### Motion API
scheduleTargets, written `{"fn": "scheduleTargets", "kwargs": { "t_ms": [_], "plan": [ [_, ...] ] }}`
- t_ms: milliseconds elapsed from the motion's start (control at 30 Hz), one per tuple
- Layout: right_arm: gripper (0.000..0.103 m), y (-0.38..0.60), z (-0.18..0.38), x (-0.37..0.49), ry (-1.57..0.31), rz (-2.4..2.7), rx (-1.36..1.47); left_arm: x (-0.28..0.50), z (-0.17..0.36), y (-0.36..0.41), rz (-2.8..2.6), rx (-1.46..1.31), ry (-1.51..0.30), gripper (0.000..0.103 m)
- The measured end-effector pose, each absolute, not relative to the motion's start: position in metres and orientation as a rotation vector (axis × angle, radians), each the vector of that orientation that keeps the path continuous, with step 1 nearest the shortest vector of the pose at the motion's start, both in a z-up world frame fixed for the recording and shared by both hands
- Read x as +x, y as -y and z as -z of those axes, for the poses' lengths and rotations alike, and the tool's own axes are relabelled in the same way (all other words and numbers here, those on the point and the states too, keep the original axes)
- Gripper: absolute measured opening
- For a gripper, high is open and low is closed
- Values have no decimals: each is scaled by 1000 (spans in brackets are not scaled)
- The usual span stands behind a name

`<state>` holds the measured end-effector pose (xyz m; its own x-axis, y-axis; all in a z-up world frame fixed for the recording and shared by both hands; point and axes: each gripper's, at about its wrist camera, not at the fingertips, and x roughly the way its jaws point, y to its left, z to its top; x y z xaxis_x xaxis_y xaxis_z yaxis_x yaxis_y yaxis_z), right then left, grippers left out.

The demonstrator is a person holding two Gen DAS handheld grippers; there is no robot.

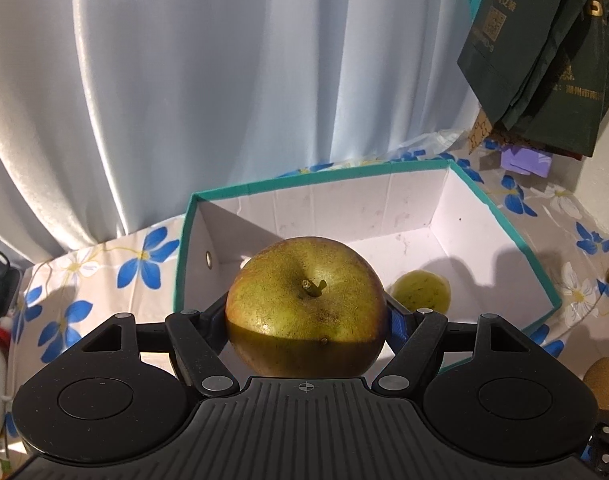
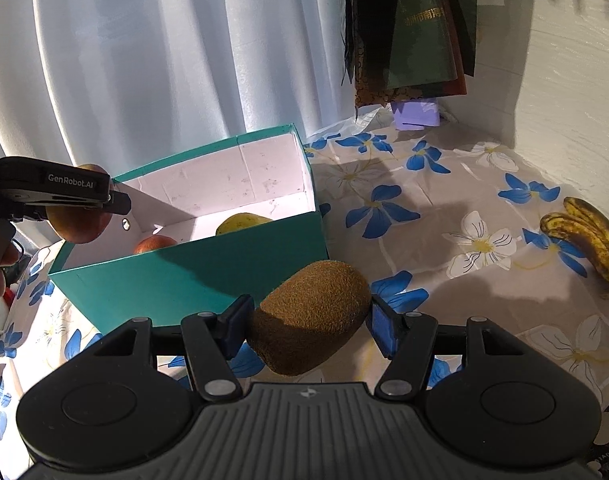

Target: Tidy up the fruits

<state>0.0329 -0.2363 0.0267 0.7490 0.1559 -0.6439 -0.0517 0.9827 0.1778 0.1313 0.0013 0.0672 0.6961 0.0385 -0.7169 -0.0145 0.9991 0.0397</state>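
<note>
Left claw grips a pear above the near rim of the teal box; a yellow-green fruit lies inside, just ahead. Right claw grips a kiwi short of the box. Risk: releasing early drops the pear onto the rim, or bruises fruit below.

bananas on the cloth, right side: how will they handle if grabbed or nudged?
The bananas look spotted and ripe, so probably soft and easily bruised. Curved and joined in a bunch, they likely slide or pivot on the tablecloth rather than roll.
</note>
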Motion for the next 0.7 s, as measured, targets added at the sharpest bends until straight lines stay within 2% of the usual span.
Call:
{"fn": "scheduleTargets", "kwargs": {
  "t_ms": [700],
  "plan": [
    [62,237,-28,41,-721,-93,161,166,-29,2,-21,32,-902,77]
  ]
}}
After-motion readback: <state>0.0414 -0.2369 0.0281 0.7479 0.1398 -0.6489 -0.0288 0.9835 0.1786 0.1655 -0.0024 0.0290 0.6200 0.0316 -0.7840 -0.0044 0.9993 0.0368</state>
